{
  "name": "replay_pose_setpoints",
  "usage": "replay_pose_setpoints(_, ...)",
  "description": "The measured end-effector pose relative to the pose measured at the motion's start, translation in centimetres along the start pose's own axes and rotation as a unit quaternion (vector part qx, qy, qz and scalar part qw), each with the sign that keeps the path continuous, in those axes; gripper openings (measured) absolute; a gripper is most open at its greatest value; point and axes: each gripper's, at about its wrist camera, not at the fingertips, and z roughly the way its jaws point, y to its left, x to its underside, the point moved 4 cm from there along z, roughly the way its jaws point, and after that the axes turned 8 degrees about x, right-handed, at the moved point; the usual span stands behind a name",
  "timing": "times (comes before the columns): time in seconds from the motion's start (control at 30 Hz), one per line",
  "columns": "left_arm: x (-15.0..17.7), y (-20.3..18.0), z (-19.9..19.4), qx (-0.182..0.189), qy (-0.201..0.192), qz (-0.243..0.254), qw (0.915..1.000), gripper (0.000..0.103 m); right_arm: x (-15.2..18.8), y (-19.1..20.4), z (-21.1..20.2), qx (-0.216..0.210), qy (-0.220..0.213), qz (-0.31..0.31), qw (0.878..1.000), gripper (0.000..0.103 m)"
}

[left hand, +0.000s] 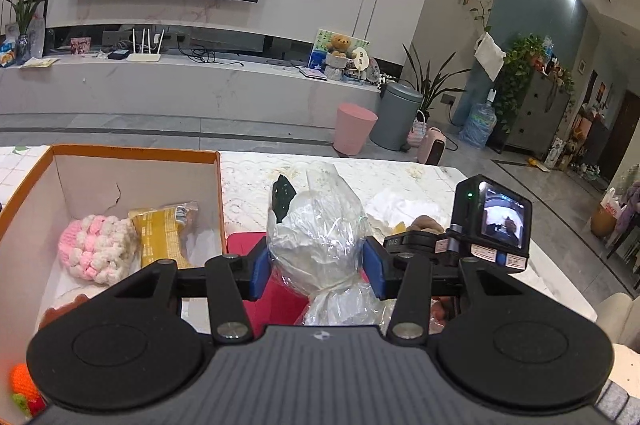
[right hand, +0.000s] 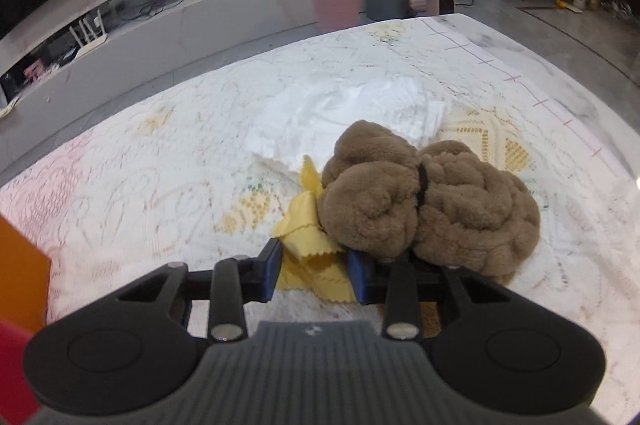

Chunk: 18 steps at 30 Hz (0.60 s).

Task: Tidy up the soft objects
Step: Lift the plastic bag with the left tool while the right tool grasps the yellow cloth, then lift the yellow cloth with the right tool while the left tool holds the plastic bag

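My left gripper (left hand: 318, 265) is shut on a clear plastic-wrapped bundle (left hand: 316, 225) of white stuff with a dark patch at its top, held just right of the orange box (left hand: 136, 151). In the box lie a pink-and-white knitted piece (left hand: 98, 249) and a yellow packet (left hand: 164, 237). My right gripper (right hand: 316, 275) points down at the table, its blue pads either side of a yellow zigzag-edged cloth (right hand: 308, 229) that lies flat, not visibly squeezed. A brown plush bundle (right hand: 428, 201) tied with a black band rests on the cloth's right part, against the right finger.
A crumpled white plastic bag (right hand: 352, 113) lies behind the plush on the lace tablecloth (right hand: 140, 153). A red item (left hand: 248, 241) sits under the left gripper beside the box. The box's orange corner (right hand: 20, 265) shows at the left. The right gripper's camera unit (left hand: 492, 221) is close on the right.
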Motion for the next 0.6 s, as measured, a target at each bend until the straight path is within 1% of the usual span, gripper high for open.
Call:
replay_pose_setpoints(0.03, 0.0, -0.1, 0.0, 0.000, 0.000, 0.001, 1.0000, 0.054, 0.0, 0.1, 0.3, -0.001, -0.001, 0.002, 1.000, 0.035)
replay_pose_setpoints(0.07, 0.0, -0.1, 0.0, 0.000, 0.002, 0.000, 1.0000, 0.054, 0.1, 0.2, 0.6, -0.004, -0.002, 0.002, 1.000, 0.032)
replay_pose_setpoints(0.1, 0.0, 0.0, 0.0, 0.000, 0.002, -0.001, 1.0000, 0.054, 0.1, 0.3, 0.8, -0.005, -0.001, -0.003, 1.000, 0.026)
replay_pose_setpoints(0.13, -0.1, 0.0, 0.0, 0.000, 0.003, -0.003, 1.0000, 0.054, 0.2, 0.4, 1.0, -0.003, -0.002, -0.010, 1.000, 0.011)
replay_pose_setpoints(0.17, 0.0, 0.1, 0.0, 0.000, 0.003, -0.005, 1.0000, 0.054, 0.3, 0.4, 1.0, -0.001, -0.008, -0.018, 1.000, 0.009)
replay_pose_setpoints(0.23, 0.0, 0.2, 0.1, -0.001, 0.007, -0.007, 0.9999, 0.055, 0.3, 0.4, 1.0, -0.006, -0.007, -0.034, 0.999, 0.005)
replay_pose_setpoints(0.3, -0.1, 0.4, 0.3, -0.002, 0.013, -0.011, 0.9998, 0.055, 0.2, 0.0, 0.9, -0.012, 0.000, -0.034, 0.999, 0.004)
replay_pose_setpoints(0.43, -0.2, 0.7, 0.3, 0.001, 0.017, -0.024, 0.9996, 0.054, -0.5, -1.6, -0.4, -0.039, 0.023, -0.010, 0.999, 0.003)
replay_pose_setpoints(0.53, -0.2, 0.6, 0.1, 0.000, 0.017, -0.025, 0.9995, 0.054, -1.0, -2.7, -3.0, -0.059, 0.039, -0.011, 0.997, 0.003)
replay_pose_setpoints(0.6, -0.3, 0.4, 0.0, -0.002, 0.017, -0.025, 0.9995, 0.054, -0.7, -3.3, -5.2, -0.064, 0.061, -0.035, 0.995, 0.003)
